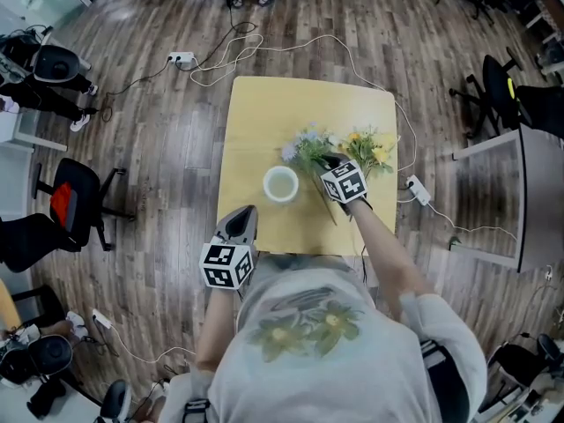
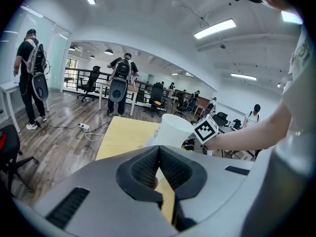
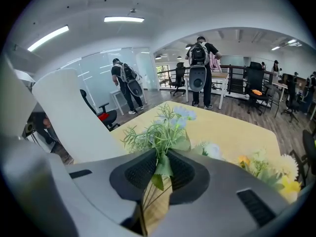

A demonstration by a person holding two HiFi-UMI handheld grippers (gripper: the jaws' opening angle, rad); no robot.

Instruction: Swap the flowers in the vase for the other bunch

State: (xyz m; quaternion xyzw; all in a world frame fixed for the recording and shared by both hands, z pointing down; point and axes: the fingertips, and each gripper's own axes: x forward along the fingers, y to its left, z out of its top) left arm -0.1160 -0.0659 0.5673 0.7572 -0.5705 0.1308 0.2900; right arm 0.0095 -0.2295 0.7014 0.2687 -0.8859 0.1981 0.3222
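The white vase point(image 1: 281, 184) stands on the yellow table point(image 1: 264, 113) and looks empty from above. Just right of it my right gripper point(image 1: 325, 161) is shut on the stems of the blue-and-white bunch point(image 1: 305, 146), low over the tabletop. In the right gripper view the green stems pass between the shut jaws point(image 3: 162, 158), the blooms point(image 3: 174, 120) stick out ahead, and the vase point(image 3: 74, 117) looms at the left. The yellow bunch point(image 1: 370, 151) lies on the table to the right. My left gripper point(image 1: 245, 212) hovers at the table's near edge, shut and empty point(image 2: 159, 150), facing the vase point(image 2: 173, 130).
Cables and a power strip point(image 1: 181, 58) run over the wooden floor beyond the table, another strip point(image 1: 418, 189) lies at its right. Office chairs point(image 1: 75, 205) stand to the left. Several people with backpacks point(image 2: 120, 83) stand farther off in the room.
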